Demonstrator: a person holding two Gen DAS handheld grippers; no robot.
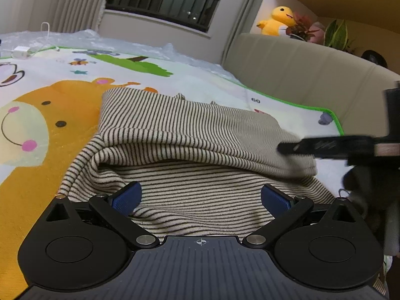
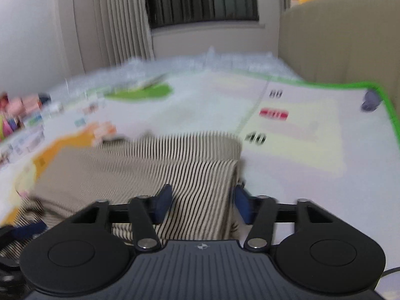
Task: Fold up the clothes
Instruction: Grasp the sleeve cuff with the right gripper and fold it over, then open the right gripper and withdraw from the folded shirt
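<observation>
On the cartoon play mat (image 1: 37,150), a striped garment (image 1: 190,135) is lying partly folded, its upper layer doubled over the lower so the next fold can follow. Hovering above its near edge, the left hand-held gripper (image 1: 200,197) is spreading wide, gripping nothing. Right hand-held gripper (image 2: 202,206) is straddling the garment's side edge, half-narrowed; whether it is pinching, I cannot tell.

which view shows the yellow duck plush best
The left wrist view: the yellow duck plush sits sharp and whole on the ledge behind the beige headboard. The right wrist view catches only a blurred yellow sliver at its top edge.
</observation>
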